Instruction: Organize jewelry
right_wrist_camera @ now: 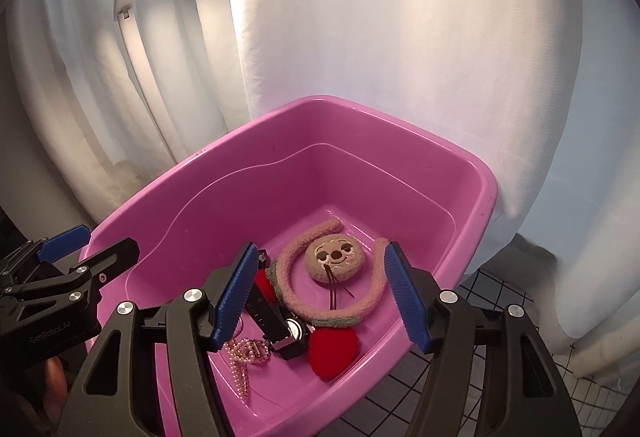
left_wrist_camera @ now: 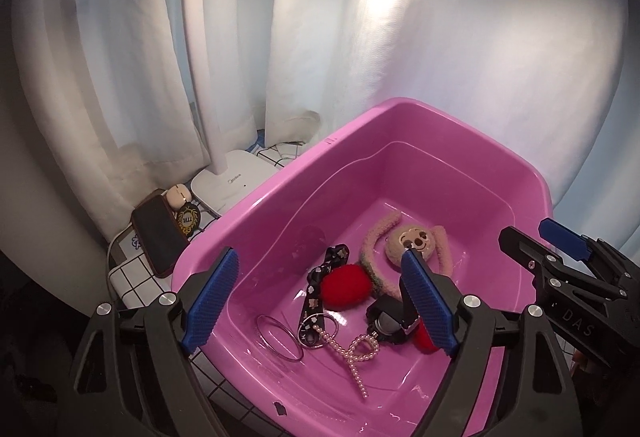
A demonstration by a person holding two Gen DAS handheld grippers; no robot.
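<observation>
Both grippers spread wide, empty, above the pink basin [left_wrist_camera: 256, 205].

Left gripper [left_wrist_camera: 320, 301] tilts down from 6 o'clock over the pearl strand [left_wrist_camera: 354, 357], watch [left_wrist_camera: 386, 325] and bangles [left_wrist_camera: 280, 337]; right gripper [right_wrist_camera: 320, 297] frames the plush headband [right_wrist_camera: 332, 277].

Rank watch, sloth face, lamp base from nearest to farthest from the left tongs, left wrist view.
From the left tongs:
1. Watch, in the tub by the right finger.
2. Sloth face, farther back in the tub.
3. Lamp base, outside the tub, back left.

A white desk lamp [left_wrist_camera: 224, 173] stands before pale curtains [left_wrist_camera: 100, 57] — a dark phone [left_wrist_camera: 158, 237] lies beside its base.
</observation>
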